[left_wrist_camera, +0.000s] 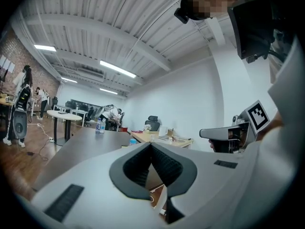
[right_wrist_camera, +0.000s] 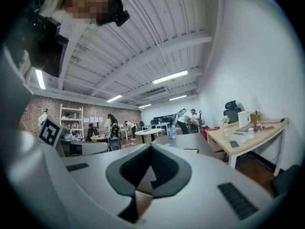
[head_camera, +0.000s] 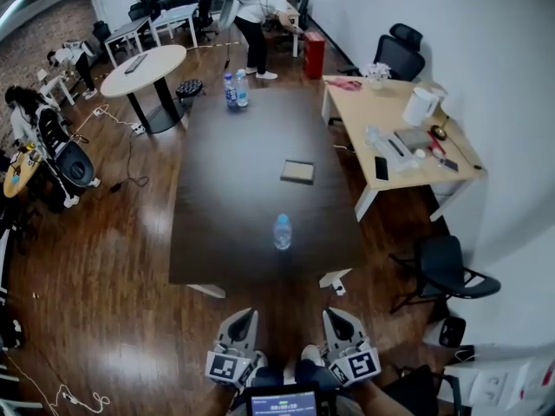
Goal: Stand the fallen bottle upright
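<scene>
A clear water bottle (head_camera: 283,232) with a blue cap appears to stand upright near the front edge of the long dark table (head_camera: 243,189). Both grippers hang in front of the table, short of its edge and apart from the bottle. My left gripper (head_camera: 245,315) is shut with nothing in it, and my right gripper (head_camera: 335,314) is also shut and empty. In the left gripper view the jaws (left_wrist_camera: 151,144) meet, and the bottle's blue cap (left_wrist_camera: 133,140) peeks just above them. The right gripper view shows closed jaws (right_wrist_camera: 151,145) pointing along the table.
Two more bottles (head_camera: 236,89) stand at the table's far end, and a flat brown pad (head_camera: 297,172) lies mid-table. A wooden desk (head_camera: 381,115) with clutter is at right, with a black chair (head_camera: 447,271) nearby. A round white table (head_camera: 143,69) and several people are at the left and back.
</scene>
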Demonstrator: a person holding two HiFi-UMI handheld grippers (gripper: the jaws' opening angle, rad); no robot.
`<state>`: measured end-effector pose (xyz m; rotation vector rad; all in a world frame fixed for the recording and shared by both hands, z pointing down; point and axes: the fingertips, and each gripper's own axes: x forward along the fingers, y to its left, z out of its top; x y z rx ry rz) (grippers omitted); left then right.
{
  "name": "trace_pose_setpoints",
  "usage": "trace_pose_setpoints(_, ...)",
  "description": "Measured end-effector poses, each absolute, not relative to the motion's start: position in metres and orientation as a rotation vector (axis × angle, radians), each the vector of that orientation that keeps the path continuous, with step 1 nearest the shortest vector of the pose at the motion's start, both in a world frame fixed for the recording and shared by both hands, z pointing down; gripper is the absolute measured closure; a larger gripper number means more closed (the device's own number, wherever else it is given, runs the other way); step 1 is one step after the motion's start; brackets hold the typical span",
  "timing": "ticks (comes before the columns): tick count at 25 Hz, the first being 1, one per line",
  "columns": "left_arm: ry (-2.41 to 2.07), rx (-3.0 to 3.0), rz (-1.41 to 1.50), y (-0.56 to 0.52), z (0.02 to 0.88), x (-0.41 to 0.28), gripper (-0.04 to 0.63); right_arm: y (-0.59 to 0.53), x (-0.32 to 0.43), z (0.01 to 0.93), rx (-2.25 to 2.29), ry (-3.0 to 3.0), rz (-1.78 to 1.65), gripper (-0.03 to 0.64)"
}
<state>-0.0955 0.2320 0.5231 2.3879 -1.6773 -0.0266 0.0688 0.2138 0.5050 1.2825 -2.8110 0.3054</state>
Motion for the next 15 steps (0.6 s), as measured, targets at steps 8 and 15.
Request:
trace_pose_setpoints(8,-1.668,2.394,-0.025,0.2341,0.5211,-0.0922,0.598,0.2167,0.0753,0.5015,1.309,-2.814,0.301,0.594)
trace_pose_setpoints(15,-1.667,2.394,-0.020,0.2306,0.5197,-0.0948,0.598,0.2133,0.0751,0.4991,1.327,-2.816,0.300,0.594)
